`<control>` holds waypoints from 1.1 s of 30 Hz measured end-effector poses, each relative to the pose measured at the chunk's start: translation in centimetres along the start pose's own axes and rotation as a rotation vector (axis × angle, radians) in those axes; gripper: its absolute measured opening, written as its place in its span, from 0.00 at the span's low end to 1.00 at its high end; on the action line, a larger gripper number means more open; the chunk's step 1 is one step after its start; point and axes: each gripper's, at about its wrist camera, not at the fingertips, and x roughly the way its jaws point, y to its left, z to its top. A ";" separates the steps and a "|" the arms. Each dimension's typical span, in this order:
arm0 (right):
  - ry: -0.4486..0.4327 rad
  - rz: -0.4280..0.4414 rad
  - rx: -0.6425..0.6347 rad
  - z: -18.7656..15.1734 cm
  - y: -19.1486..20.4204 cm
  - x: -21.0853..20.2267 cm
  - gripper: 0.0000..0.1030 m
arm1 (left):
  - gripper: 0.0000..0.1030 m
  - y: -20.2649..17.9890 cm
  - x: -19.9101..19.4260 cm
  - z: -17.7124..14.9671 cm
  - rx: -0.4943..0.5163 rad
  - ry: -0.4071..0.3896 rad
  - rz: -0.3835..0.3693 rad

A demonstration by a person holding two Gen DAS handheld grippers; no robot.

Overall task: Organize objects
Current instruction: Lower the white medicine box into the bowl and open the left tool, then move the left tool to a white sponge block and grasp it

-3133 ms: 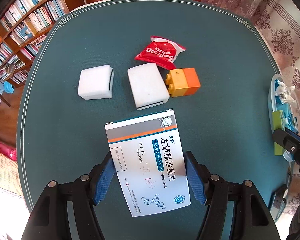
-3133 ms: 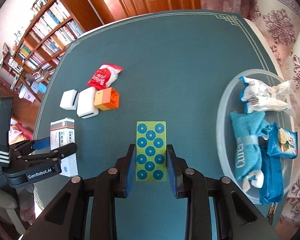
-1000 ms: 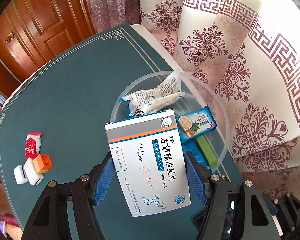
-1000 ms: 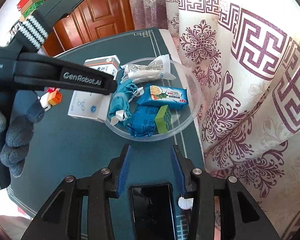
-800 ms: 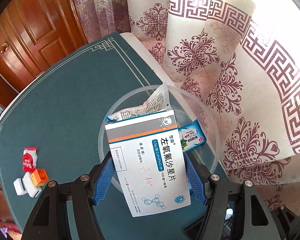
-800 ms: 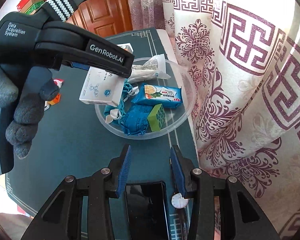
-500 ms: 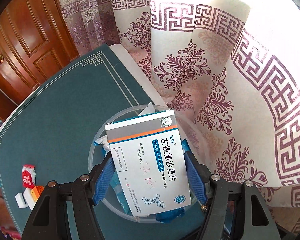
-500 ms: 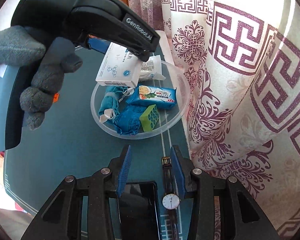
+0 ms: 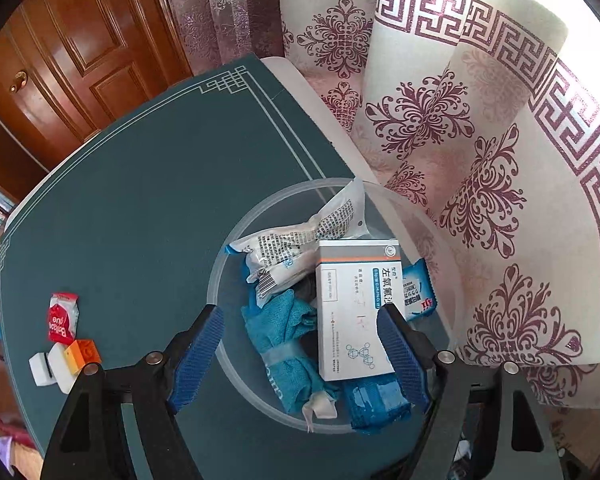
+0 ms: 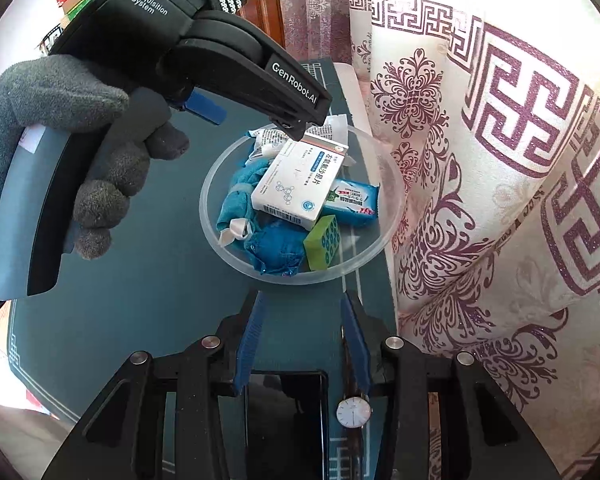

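Observation:
The white medicine box [image 9: 356, 312] lies in the clear round bowl [image 9: 236, 236] on top of the packets, loose from my fingers. It also shows in the right wrist view [image 10: 300, 178]. My left gripper [image 9: 300, 356] is open and hovers just above the bowl. The bowl [image 10: 220, 168] also holds a blue cloth [image 9: 284, 340], a white wrapper [image 9: 296, 244], blue snack packets [image 10: 352, 200] and a green dotted block [image 10: 324, 242]. My right gripper [image 10: 302, 344] is open and empty, back from the bowl near the table's edge.
A red packet [image 9: 62, 322], an orange block [image 9: 85, 356] and two white blocks [image 9: 44, 368] lie at the left of the green table [image 9: 140, 200]. A phone [image 10: 284, 420] and a watch [image 10: 354, 414] lie under my right gripper. A patterned curtain [image 9: 480, 160] hangs right of the bowl.
My left gripper carried the medicine box over the bowl, opened and let it drop in. The right gripper stayed back near the phone and watch.

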 end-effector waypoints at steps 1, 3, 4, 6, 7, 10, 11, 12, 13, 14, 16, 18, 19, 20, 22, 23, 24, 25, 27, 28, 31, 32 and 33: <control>0.001 0.004 -0.005 0.1 0.3 0.1 0.40 | 0.80 0.5 -0.1 -0.2 -0.007 0.002 0.002; 0.005 0.012 -0.012 0.2 1.2 0.3 0.40 | 0.80 1.5 -0.2 -0.7 -0.025 0.005 0.008; 0.008 0.017 -0.014 0.4 1.5 0.5 0.40 | 0.80 2.1 -0.2 -1.0 -0.035 0.007 0.013; 0.014 0.027 -0.016 0.5 2.1 0.7 0.40 | 0.80 3.4 -0.3 -1.6 -0.060 0.012 0.021; 0.016 0.032 -0.018 0.6 2.4 0.8 0.40 | 0.80 4.1 -0.4 -2.0 -0.073 0.014 0.025; 0.017 0.042 -0.024 0.9 3.2 1.0 0.40 | 0.81 6.3 -0.5 -3.2 -0.110 0.024 0.042; 0.017 0.047 -0.025 1.0 3.6 1.1 0.40 | 0.81 7.0 -0.5 -3.5 -0.123 0.029 0.049; 0.018 0.052 -0.026 1.2 3.9 1.1 0.40 | 0.81 7.7 -0.5 -4.0 -0.137 0.034 0.054; 0.020 0.058 -0.027 1.2 4.2 1.2 0.40 | 0.81 8.5 -0.5 -4.4 -0.150 0.039 0.057; 0.024 0.064 -0.027 1.3 4.6 1.3 0.41 | 0.81 9.2 -0.5 -4.9 -0.164 0.042 0.060; 0.034 0.078 -0.028 1.5 5.5 1.7 0.40 | 0.81 10.7 -0.5 -5.7 -0.190 0.049 0.068; 0.041 0.090 -0.034 1.7 6.4 2.0 0.40 | 0.81 12.3 -0.6 -6.6 -0.218 0.056 0.076; 0.044 0.095 -0.039 1.8 6.9 2.1 0.41 | 0.81 13.1 -0.6 -7.0 -0.232 0.059 0.080; 0.046 0.100 -0.042 1.9 7.4 2.2 0.41 | 0.81 13.9 -0.6 -7.4 -0.246 0.062 0.085; 0.054 0.110 -0.050 2.1 8.4 2.6 0.41 | 0.81 15.7 -0.6 -8.2 -0.274 0.068 0.093; 0.058 0.115 -0.056 2.1 8.9 2.7 0.41 | 0.81 16.6 -0.6 -8.5 -0.289 0.072 0.098; 0.062 0.119 -0.061 2.2 9.5 2.9 0.41 | 0.81 17.5 -0.6 -8.9 -0.304 0.075 0.102; 0.067 0.123 -0.068 2.3 10.0 3.0 0.41 | 0.81 18.4 -0.6 -9.3 -0.320 0.078 0.107; 0.074 0.129 -0.080 2.4 11.0 3.4 0.41 | 0.81 20.0 -0.6 -10.0 -0.348 0.082 0.116; 0.078 0.132 -0.084 2.5 11.4 3.5 0.41 | 0.81 20.9 -0.6 -10.3 -0.362 0.085 0.120; 0.094 0.143 -0.088 2.8 12.7 4.2 0.41 | 0.81 23.2 -0.5 -11.4 -0.402 0.095 0.133; 0.100 0.146 -0.089 2.9 13.1 4.4 0.41 | 0.81 24.0 -0.4 -11.8 -0.416 0.101 0.135; 0.106 0.147 -0.090 2.9 13.4 4.6 0.42 | 0.81 24.7 -0.2 -12.0 -0.431 0.108 0.136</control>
